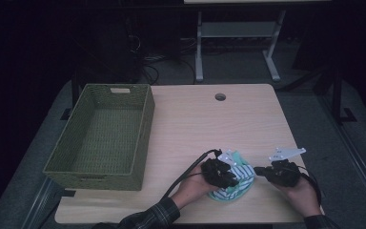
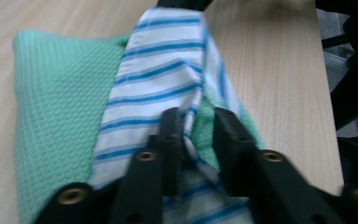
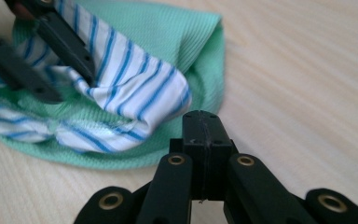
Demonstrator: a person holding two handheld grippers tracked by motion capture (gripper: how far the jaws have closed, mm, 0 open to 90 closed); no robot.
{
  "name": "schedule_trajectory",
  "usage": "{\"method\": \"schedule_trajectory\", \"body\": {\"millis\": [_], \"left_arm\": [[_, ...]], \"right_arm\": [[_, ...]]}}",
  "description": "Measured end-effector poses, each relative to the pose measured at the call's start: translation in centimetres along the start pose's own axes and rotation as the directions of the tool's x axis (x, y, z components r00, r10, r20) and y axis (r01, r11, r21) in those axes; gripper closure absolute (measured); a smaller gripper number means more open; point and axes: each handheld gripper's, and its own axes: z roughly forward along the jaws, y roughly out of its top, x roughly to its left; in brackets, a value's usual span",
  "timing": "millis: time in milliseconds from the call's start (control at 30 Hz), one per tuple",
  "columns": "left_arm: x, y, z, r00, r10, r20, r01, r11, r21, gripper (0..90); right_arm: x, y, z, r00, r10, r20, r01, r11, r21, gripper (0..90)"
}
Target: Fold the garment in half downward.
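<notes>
Pinching striped fold of cloth (image 2: pixel 168 65) in narrowed jaws, left gripper (image 2: pixel 196 122) worked at lower centre of high view. Right gripper (image 3: pixel 201 122) stood clamped shut, empty, just right of cloth. Best lift slowly; basket (image 1: pixel 140 138) waited upper left.

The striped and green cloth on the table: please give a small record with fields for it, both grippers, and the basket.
cloth: green-and-striped cloth near the front edge of the table
left gripper: left gripper pinches a striped fold, jaws not fully together
right gripper: right gripper shut on nothing, beside the cloth
basket: green woven basket at table left, nothing seen inside
</notes>
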Motion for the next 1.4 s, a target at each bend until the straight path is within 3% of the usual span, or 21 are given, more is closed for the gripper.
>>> {"method": "schedule_trajectory", "body": {"millis": [67, 167, 333, 500, 667, 833, 1167, 1233, 1400], "left_arm": [[0.0, 0.2, -0.9, 0.9999, 0.002, -0.010, -0.002, 0.9999, -0.017, 63.0], [0.1, 0.2, -2.6, 0.9995, -0.006, -0.030, 0.004, 0.9986, -0.052, 62.7], [1.1, -0.3, -5.2, 0.9959, -0.047, -0.078, 0.040, 0.9955, -0.086, 71.7], [2.0, -1.2, -6.3, 0.9919, -0.081, -0.098, 0.072, 0.9934, -0.089, 83.9], [2.4, -2.0, -6.0, 0.9875, -0.099, -0.122, 0.091, 0.9935, -0.068, 88.8], [2.4, -2.6, -4.8, 0.9866, -0.088, -0.137, 0.086, 0.9961, -0.017, 88.8], [3.2, -3.5, -3.0, 0.9826, -0.069, -0.172, 0.083, 0.9938, 0.074, 89.6], [3.4, -3.5, -3.1, 0.9843, -0.065, -0.164, 0.080, 0.9933, 0.083, 89.6], [3.6, -3.4, -3.0, 0.9767, -0.036, -0.211, 0.056, 0.9945, 0.089, 89.7]], "right_arm": [[-0.2, 0.4, -0.2, 1.0000, -0.004, 0.005, 0.004, 1.000, -0.019, 89.7], [-0.4, 1.2, -0.4, 0.9999, -0.011, -0.001, 0.010, 0.999, -0.039, 89.7], [-0.3, 2.6, 0.0, 0.9994, -0.023, -0.027, 0.022, 0.998, -0.065, 89.7], [0.0, 4.4, 1.1, 0.9974, -0.036, -0.063, 0.031, 0.996, -0.078, 89.7], [0.6, 6.0, 2.6, 0.9938, -0.063, -0.091, 0.055, 0.995, -0.083, 89.7], [1.4, 6.9, 4.5, 0.9894, -0.086, -0.117, 0.079, 0.995, -0.059, 89.7], [0.9, 5.9, 6.9, 0.9914, -0.076, -0.107, 0.082, 0.995, 0.052, 89.8], [0.9, 5.8, 7.2, 0.9900, -0.077, -0.119, 0.084, 0.995, 0.052, 89.9], [1.1, 5.8, 7.2, 0.9914, -0.079, -0.105, 0.085, 0.995, 0.053, 89.9]]}}
